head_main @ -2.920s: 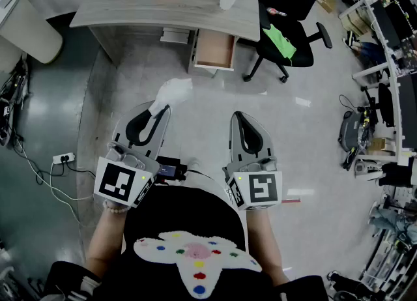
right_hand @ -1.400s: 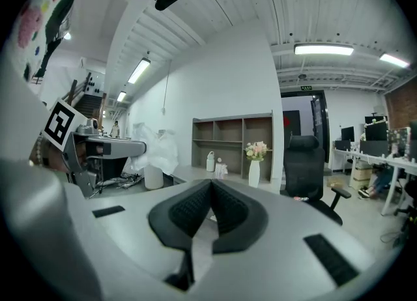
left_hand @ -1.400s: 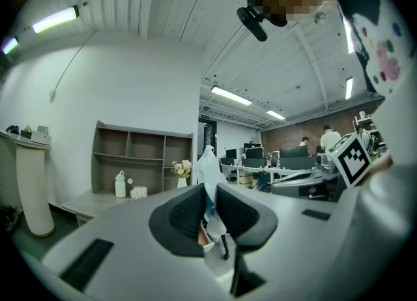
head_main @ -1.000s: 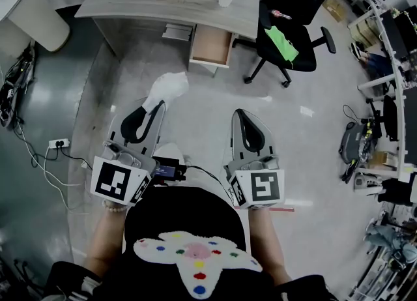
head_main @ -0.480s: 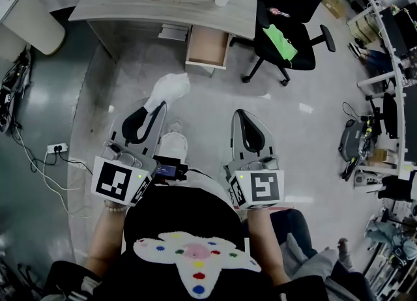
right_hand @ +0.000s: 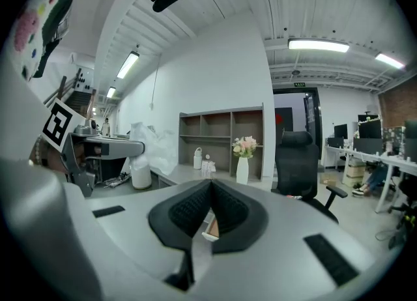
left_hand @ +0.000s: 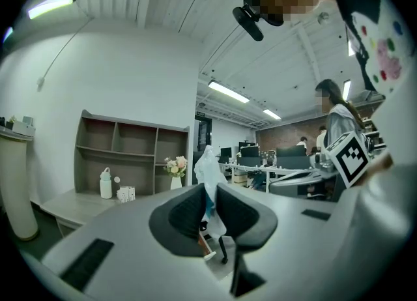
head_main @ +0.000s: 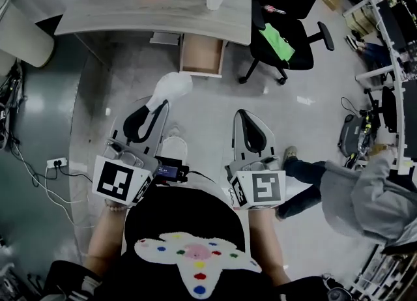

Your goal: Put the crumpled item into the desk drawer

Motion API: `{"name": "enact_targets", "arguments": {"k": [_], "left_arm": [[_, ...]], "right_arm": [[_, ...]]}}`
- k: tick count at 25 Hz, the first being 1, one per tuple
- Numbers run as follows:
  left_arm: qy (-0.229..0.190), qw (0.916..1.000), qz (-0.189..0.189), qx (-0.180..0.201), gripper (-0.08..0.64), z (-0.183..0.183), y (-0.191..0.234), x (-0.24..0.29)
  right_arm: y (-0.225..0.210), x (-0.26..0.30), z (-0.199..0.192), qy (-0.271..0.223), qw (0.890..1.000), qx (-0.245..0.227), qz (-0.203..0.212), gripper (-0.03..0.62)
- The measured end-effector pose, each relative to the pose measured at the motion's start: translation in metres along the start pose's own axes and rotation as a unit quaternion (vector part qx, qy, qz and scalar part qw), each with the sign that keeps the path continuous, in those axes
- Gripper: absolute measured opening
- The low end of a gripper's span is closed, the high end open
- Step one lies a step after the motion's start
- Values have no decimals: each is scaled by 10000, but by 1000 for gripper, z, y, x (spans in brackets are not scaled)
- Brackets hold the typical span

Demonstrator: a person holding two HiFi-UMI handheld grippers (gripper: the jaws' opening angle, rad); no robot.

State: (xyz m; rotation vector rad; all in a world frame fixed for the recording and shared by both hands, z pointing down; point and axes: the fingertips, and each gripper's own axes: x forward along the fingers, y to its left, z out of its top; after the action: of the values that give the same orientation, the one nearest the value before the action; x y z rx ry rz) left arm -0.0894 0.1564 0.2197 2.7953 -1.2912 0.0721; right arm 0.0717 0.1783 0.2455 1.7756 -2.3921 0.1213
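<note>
Left hand-held gripper (head_main: pixel 159 103) is clenched on the white crumpled item (head_main: pixel 171 87), held over the floor (head_main: pixel 203 118) short of the open drawer (head_main: pixel 202 54) under the counter (head_main: pixel 163 14) edge. Its long axis runs out from the jaws toward the drawer. Bare floor lies between them, office chair (head_main: pixel 287 29) right of the drawer; right hand-held gripper (head_main: pixel 246 116) is closed, empty.

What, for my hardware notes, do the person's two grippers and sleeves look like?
The left gripper and right gripper match: light grey teardrop shells, black ribbed pads, each with a black-and-white marker cube at the rear. A black cable trails from the left one. The person wears a black top with a white, dotted print.
</note>
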Motion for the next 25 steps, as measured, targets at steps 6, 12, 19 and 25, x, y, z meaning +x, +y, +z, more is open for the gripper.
{"name": "enact_targets", "arguments": {"k": [6,12,19,25], "left_arm": [[78,9999,-134,17,61,2,32,37],[118,9996,-249,23,61,5,63,73],[151,9987,-479,24,61,7,95,115],[140,9980,-616,19,61,10,118,145]], "right_arm": [[-10,46,4,126,9999,26,-65,5],[-22,87,11,164,9997,52,-176,5],[-36,131,21,226,9990,40,-389,5],[-46,163,26,277,9985,46,-480,5]]}}
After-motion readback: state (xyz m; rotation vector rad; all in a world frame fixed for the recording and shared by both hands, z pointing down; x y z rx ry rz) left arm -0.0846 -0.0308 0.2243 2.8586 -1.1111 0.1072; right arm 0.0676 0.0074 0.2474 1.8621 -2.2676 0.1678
